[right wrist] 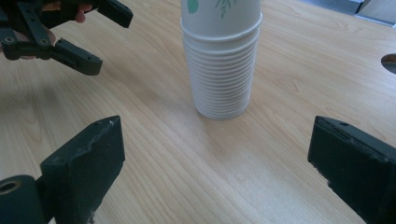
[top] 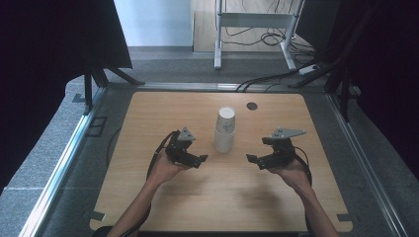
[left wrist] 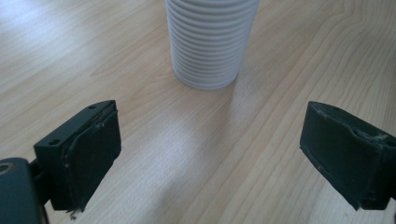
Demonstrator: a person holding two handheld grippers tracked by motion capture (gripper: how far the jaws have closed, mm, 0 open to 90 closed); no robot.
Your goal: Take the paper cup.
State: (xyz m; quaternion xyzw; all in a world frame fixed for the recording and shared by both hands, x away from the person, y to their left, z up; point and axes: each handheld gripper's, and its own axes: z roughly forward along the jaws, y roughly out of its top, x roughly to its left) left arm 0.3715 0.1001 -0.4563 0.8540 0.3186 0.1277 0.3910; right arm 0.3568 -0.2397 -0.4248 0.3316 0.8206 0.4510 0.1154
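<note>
Standing upright at the centre of the high view: one stack of white paper cups point(top: 225, 130), on a light wood table point(top: 222, 197).

Cups: many nested rims form ridges down the stack's lower part. The top cup carries a green leaf print, seen at the top centre of the right gripper view point(right wrist: 222, 56); no words or brand can be read. The left gripper view shows the ridged base point(left wrist: 210, 42) at its upper centre, resting on the tabletop.

Left gripper point(top: 201, 159): left of centre in the high view, held in a hand point(top: 165, 170), jaws spread wide and empty, pointing toward the stack and near it, not touching. It also shows at the upper left of the right gripper view point(right wrist: 100, 39).

Right gripper point(top: 252, 159): right of centre, held in the other hand point(top: 291, 173), jaws likewise wide apart, nothing between them, near the stack on its other side.

Table: a dark round hole point(top: 252, 105) in the top, at the upper centre of the high view, just right of the stack.

Background: a white frame point(top: 257, 22) and loose cables point(top: 267, 39) on the floor, top of the high view.
</note>
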